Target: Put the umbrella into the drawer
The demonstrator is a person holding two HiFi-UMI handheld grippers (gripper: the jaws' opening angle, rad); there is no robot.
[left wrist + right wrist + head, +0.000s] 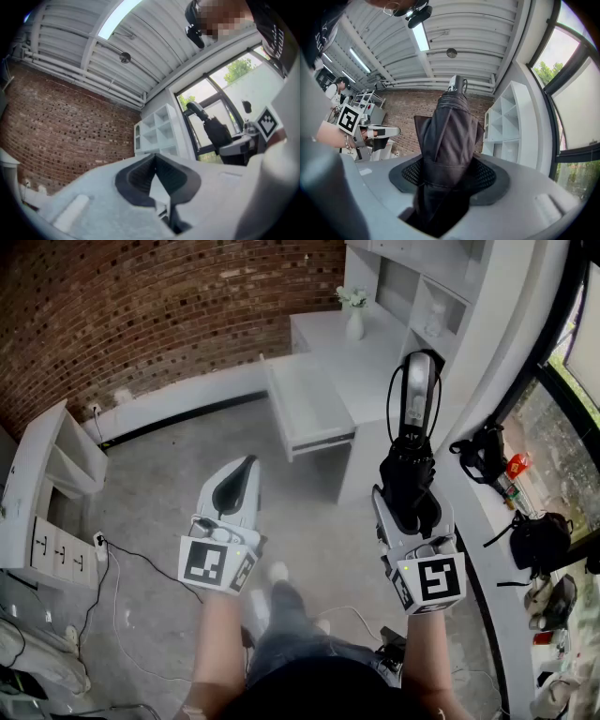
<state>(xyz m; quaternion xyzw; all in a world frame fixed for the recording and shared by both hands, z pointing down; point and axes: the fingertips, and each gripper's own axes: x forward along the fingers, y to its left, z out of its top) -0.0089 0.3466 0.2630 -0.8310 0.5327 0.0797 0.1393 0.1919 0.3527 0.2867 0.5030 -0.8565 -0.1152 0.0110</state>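
Brick wall (141,306), white vase (354,326), black bag (536,540), floor cable (141,563).

The right tongs (449,177) are clamping the folded dark umbrella (450,126), which is pointing toward the ribbed ceiling (483,37).

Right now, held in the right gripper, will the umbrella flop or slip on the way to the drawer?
Likely stiff: the umbrella juts straight from the right gripper. Its soft fabric may slip in the pads. Folded small, so probably light.
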